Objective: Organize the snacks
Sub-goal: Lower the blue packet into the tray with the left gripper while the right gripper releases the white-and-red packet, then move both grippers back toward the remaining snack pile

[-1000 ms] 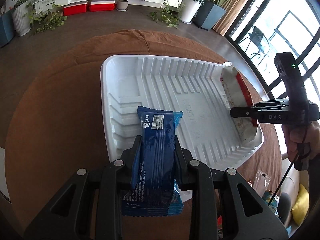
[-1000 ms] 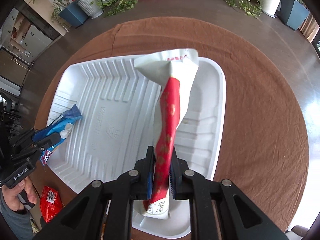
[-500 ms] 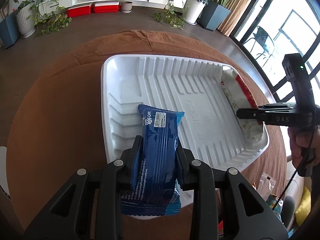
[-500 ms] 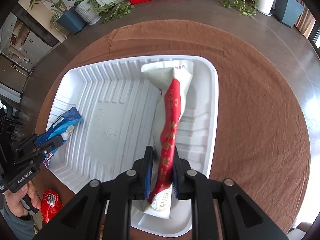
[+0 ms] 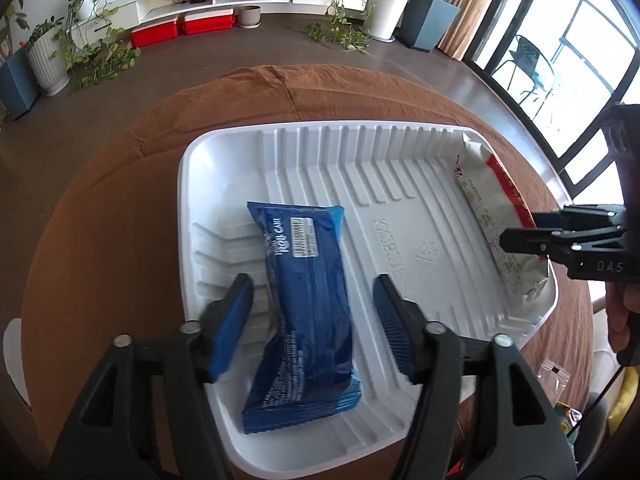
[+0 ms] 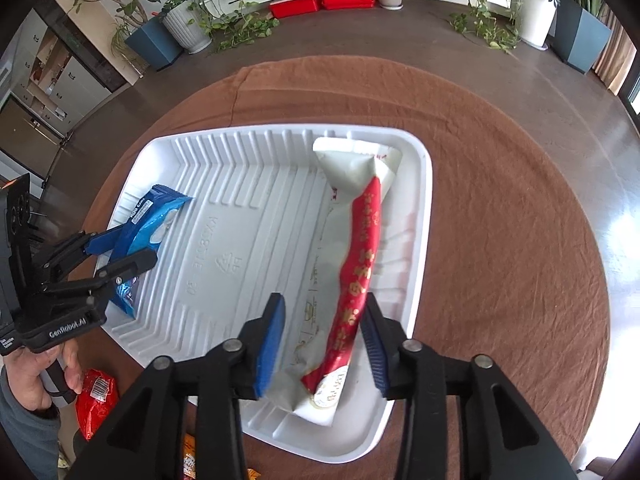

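Left wrist view: left gripper [image 5: 312, 320] and right gripper [image 6: 324, 334] both spread wide, holding nothing, astride light, crinkly, slippery packets best pinched mid-length.

Bright daylight from the windows [image 5: 580, 40], glare on the floor [image 6: 618, 216], strong fisheye bending, dark vignetted corners

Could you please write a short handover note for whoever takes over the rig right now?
Left gripper: open, straddling the blue snack pack lying at the white tray's left end.
Right gripper: open, around the red-and-white snack pack lying along the tray's right side.
Done: both packs are in the tray.
Left: back both grippers out; a red packet and other wrappers lie outside the tray's near edge.
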{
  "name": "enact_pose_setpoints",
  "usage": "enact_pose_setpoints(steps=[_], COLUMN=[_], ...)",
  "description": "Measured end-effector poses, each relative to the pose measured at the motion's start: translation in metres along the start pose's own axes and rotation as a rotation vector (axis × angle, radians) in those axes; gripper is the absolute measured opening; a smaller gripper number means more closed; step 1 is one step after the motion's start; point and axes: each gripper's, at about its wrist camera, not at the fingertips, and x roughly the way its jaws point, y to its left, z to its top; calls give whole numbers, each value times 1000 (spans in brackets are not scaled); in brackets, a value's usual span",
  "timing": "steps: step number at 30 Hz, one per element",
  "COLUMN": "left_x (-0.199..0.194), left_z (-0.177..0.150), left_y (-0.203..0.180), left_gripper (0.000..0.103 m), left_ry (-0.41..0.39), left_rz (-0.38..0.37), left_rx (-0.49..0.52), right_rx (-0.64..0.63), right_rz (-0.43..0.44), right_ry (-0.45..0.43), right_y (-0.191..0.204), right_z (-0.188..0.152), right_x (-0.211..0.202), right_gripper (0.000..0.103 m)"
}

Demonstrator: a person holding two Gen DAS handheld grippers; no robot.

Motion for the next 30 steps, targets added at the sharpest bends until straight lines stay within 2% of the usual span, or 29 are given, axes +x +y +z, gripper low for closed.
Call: enact_pose_setpoints(steps=[1,4,8,10,12,14,16,19,22,23,24,27,30], left_x=[0,-9,-35,-54,-80,-106,-127,-155,-176,-182,-189,-197,-195], left_z=[1,3,1,-3,-12,-24,-38,-66,-101,-114,-130,-173,-216], left_y=[-2,-6,-7,-6,-8,-11,-17,-26,-23,-22,-20,-18,-20], left_gripper=[72,75,84,90,100,103,103,103,103,103,103,103,103], left_ry=[-4,-27,-79,-123,-200,-270,-317,-332,-328,-340,-354,-357,-327], left_rz=[4,9,15,11,1,0,12,42,62,58,52,47,51], left_rx=[8,19,13,12,19,39,66,84,-4,-35,-63,-129,-174], right_rx=[-2,3,8,5,8,7,-3,-13,13,21,17,-21,-13], right_rz=[-4,6,26,40,68,89,107,129,200,238,260,289,279], right_ry=[-7,-26,-80,-127,-195,-263,-370,-537,-702,-762,-804,-855,-841], right_y=[0,0,1,0,-1,0,3,7,9,11,15,30,43], right_z=[0,-1,-4,-8,-14,-22,-36,-62,-99,-118,-135,-187,-236], right_x=[-3,-13,-36,-54,-77,-101,-133,-179,-224,-239,-249,-262,-250], right_gripper=[45,47,58,66,74,80,86,89,97,103,103,103,103])
